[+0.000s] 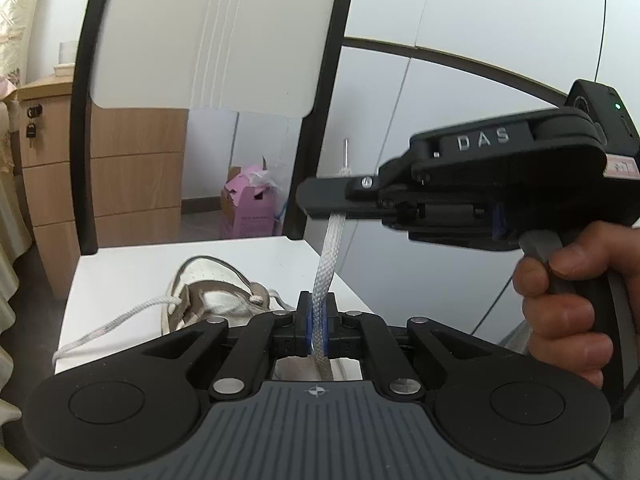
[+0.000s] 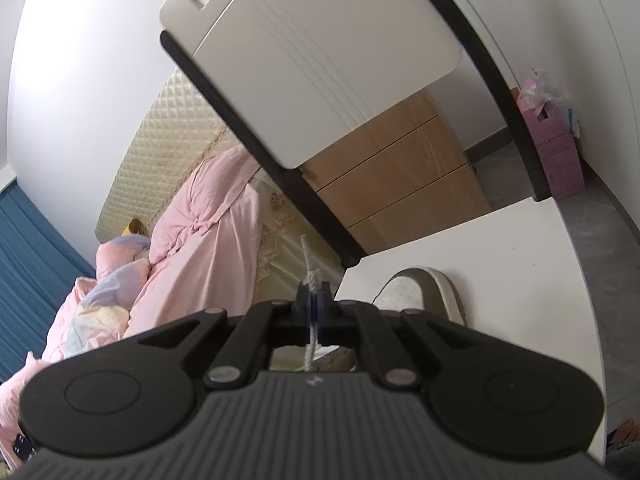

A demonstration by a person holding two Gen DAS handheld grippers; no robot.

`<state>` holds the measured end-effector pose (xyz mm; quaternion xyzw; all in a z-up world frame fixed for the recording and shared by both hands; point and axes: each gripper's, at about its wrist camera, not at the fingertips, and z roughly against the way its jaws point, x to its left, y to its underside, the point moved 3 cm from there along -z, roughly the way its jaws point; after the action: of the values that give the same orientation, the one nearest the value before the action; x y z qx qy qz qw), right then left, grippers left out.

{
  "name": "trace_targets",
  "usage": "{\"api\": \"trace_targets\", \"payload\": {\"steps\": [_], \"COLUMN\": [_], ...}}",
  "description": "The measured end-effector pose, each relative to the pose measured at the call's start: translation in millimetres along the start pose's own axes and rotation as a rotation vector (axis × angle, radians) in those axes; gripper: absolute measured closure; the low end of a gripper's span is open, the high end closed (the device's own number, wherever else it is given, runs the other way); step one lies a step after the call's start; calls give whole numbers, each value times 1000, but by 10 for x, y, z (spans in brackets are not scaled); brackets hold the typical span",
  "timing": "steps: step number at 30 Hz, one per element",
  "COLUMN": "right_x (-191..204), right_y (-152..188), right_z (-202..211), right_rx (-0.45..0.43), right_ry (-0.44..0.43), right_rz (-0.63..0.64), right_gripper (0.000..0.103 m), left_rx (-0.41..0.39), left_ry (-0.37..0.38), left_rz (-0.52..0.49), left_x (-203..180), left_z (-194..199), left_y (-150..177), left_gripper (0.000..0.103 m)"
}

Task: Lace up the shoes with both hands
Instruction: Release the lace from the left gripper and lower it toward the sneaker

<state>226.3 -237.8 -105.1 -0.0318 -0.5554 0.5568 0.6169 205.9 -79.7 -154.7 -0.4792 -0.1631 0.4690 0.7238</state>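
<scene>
The white-and-tan shoe (image 1: 208, 292) lay on its side; its white lace (image 1: 326, 256) ran taut, pinched between my jaws

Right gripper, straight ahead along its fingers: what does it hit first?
Probably nothing close. The right gripper, shut on the lace, points past the table edge toward the pink bedding; depth unclear.
</scene>
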Motion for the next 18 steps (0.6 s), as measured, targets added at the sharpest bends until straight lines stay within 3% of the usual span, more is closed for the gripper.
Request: {"api": "trace_targets", "payload": {"steps": [7,10,12,13,18], "right_x": [59,84,100,107,143], "right_y": [91,128,147,155,150], "right_z": [-80,-113,-126,-133,-119], "right_rx": [51,73,86,93,89], "right_ry": [2,1,-11,-16,-38], "right_rz": [40,56,58,59,81], "right_gripper": [100,100,100,99,93], "left_rx": [-29,-50,-59,-62,-72], "left_ry": [15,0,-1,11,-8], "left_rz": [28,25,33,41,63], "left_x": [30,36,58,74,125], "left_z": [40,50,48,48,55], "left_y": [-38,-42,-44,-46,-68], "left_gripper": [75,75,84,99,99]}}
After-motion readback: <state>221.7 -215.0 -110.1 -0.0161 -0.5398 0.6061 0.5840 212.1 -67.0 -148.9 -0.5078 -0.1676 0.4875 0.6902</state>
